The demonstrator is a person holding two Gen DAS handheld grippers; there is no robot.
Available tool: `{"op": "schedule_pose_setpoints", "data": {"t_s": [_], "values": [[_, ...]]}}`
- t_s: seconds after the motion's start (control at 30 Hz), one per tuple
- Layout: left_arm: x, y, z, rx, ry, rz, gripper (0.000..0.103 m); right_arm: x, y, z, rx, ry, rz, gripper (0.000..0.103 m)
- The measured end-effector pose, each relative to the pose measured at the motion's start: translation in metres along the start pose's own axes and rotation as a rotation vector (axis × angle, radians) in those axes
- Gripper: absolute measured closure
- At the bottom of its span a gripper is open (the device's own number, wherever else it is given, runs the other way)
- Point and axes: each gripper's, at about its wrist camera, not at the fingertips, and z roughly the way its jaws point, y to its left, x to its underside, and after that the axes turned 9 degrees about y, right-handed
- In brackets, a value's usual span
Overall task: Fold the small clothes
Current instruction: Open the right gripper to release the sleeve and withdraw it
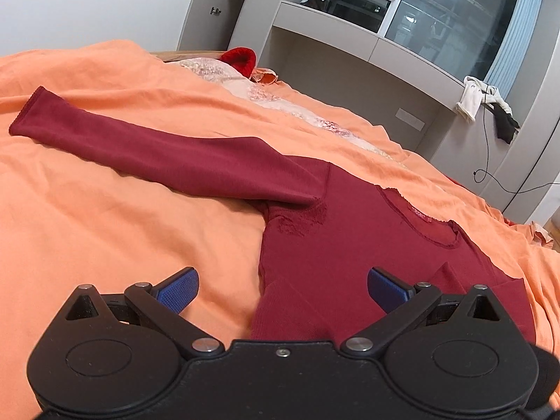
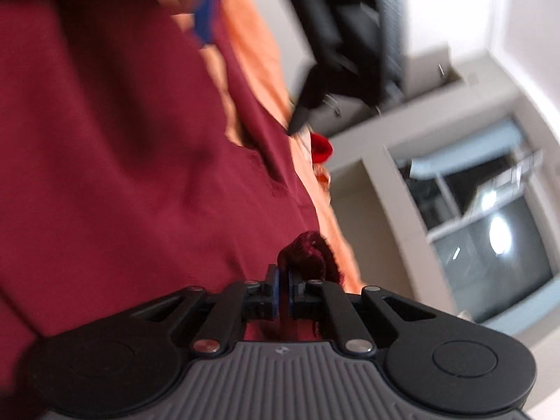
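While the left wrist view is sharp and shows the whole dark red top (image 1: 350, 231) spread on the orange bedcover (image 1: 105, 227), the right wrist view is blurred and rolled sideways, filled mostly by the same red fabric close up. Only the right view shows the right gripper (image 2: 281, 281), jaws pinched together on a bunched bit of the top's edge, sleeve or hem not clear. Left gripper (image 1: 283, 288) has its blue pads (image 1: 178, 294) spread wide, nothing between them but cloth lying below.

Top lies flat, neckline (image 1: 423, 224) with a small label facing up, one long sleeve (image 1: 150, 154) stretched out straight to the left, the other side folded in over the body near the right pad.

Further up the bed: a bright red knit item (image 1: 241, 59) and pale patterned fabric (image 1: 280, 101). Beyond, a grey window ledge (image 1: 385, 45) with light and dark clothes (image 1: 486, 105) draped on it, and a cable (image 1: 490, 171) hanging down.
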Motion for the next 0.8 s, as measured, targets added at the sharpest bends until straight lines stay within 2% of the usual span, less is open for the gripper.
{"op": "schedule_pose_setpoints", "data": {"t_s": [0.03, 0.1, 0.17, 0.3, 0.33, 0.4, 0.47, 0.53, 0.67, 0.8], "values": [[-0.001, 0.001, 0.001, 0.001, 0.003, -0.001, 0.001, 0.0, 0.008, -0.005, 0.012, -0.009, -0.024, 0.094], [-0.001, 0.002, 0.003, 0.002, 0.012, -0.008, 0.001, 0.001, 0.016, -0.012, 0.027, -0.022, -0.038, 0.071], [-0.002, 0.003, 0.004, 0.005, 0.02, -0.018, 0.001, 0.002, 0.014, -0.016, 0.014, -0.026, -0.009, 0.062], [-0.003, 0.006, 0.005, 0.006, 0.026, -0.034, 0.001, 0.007, 0.001, -0.023, -0.05, -0.003, 0.11, 0.039], [-0.003, 0.006, 0.005, 0.005, 0.027, -0.036, 0.001, 0.011, -0.006, -0.026, -0.067, -0.001, 0.149, 0.036], [-0.004, 0.006, 0.006, 0.007, 0.033, -0.038, 0.001, 0.02, -0.02, -0.035, -0.102, 0.002, 0.234, 0.022], [-0.004, 0.005, 0.007, 0.011, 0.04, -0.034, 0.001, 0.03, -0.04, -0.04, -0.131, 0.009, 0.31, 0.016], [-0.003, 0.004, 0.008, 0.016, 0.047, -0.026, 0.001, 0.041, -0.056, -0.043, -0.146, 0.029, 0.36, 0.014], [0.001, -0.001, 0.012, 0.03, 0.084, 0.009, 0.001, 0.059, -0.086, -0.031, -0.097, 0.08, 0.399, 0.008], [0.004, -0.006, 0.013, 0.034, 0.101, 0.038, 0.001, 0.07, -0.103, -0.011, -0.076, 0.134, 0.463, 0.007]]}}
